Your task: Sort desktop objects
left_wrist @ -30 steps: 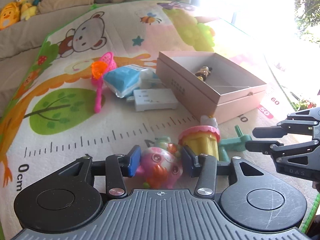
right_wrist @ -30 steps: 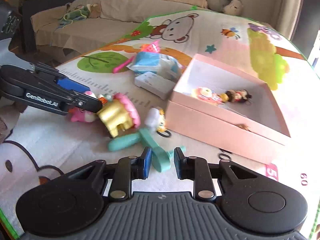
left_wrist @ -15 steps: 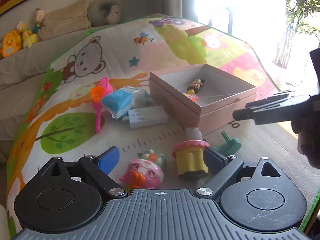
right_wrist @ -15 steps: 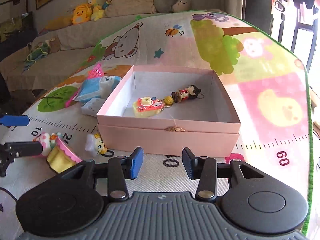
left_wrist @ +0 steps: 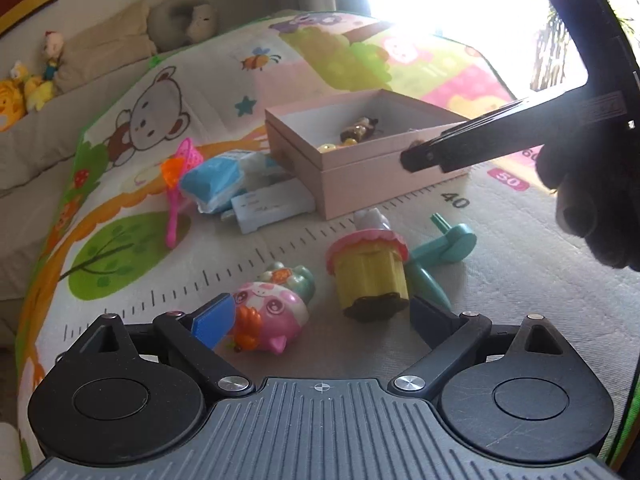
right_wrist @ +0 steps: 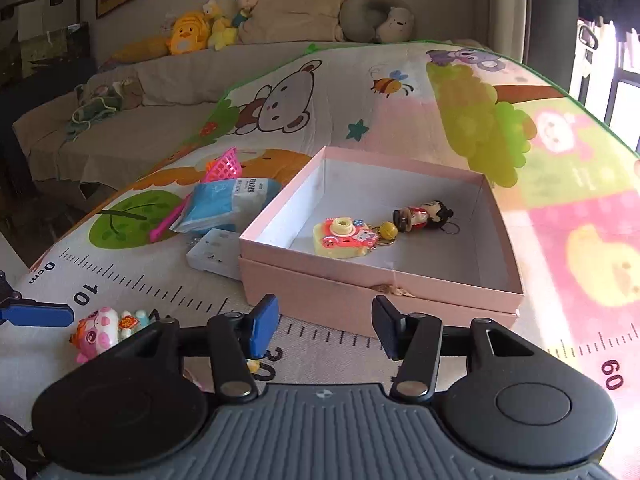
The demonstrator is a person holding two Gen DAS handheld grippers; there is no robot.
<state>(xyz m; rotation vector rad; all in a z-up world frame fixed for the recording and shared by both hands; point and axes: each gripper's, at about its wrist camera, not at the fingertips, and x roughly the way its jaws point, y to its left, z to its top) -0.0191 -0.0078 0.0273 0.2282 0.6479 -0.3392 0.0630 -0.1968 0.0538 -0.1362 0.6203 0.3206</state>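
My left gripper (left_wrist: 320, 316) is open and low over the mat. A pink pig toy (left_wrist: 268, 312) touches its left pad, and a yellow cupcake toy with a pink rim (left_wrist: 370, 270) stands by its right finger. A teal toy (left_wrist: 444, 248) lies to the right of the cupcake. My right gripper (right_wrist: 325, 330) is open and empty, raised in front of the pink box (right_wrist: 340, 300). The box (left_wrist: 360, 176) holds a yellow-and-red camera toy (right_wrist: 344, 238) and a small doll keychain (right_wrist: 422, 216).
A blue tissue pack (left_wrist: 216, 184), a white flat case (left_wrist: 272, 208) and a pink-and-orange net toy (left_wrist: 180, 168) lie left of the box. The play mat (right_wrist: 560, 200) covers the surface. A sofa with plush toys (right_wrist: 192, 36) stands behind.
My left gripper has opened and let go of the pink pig toy, then drawn back a little. My right gripper has lifted away from the teal toy, opened wider, and now faces the box.
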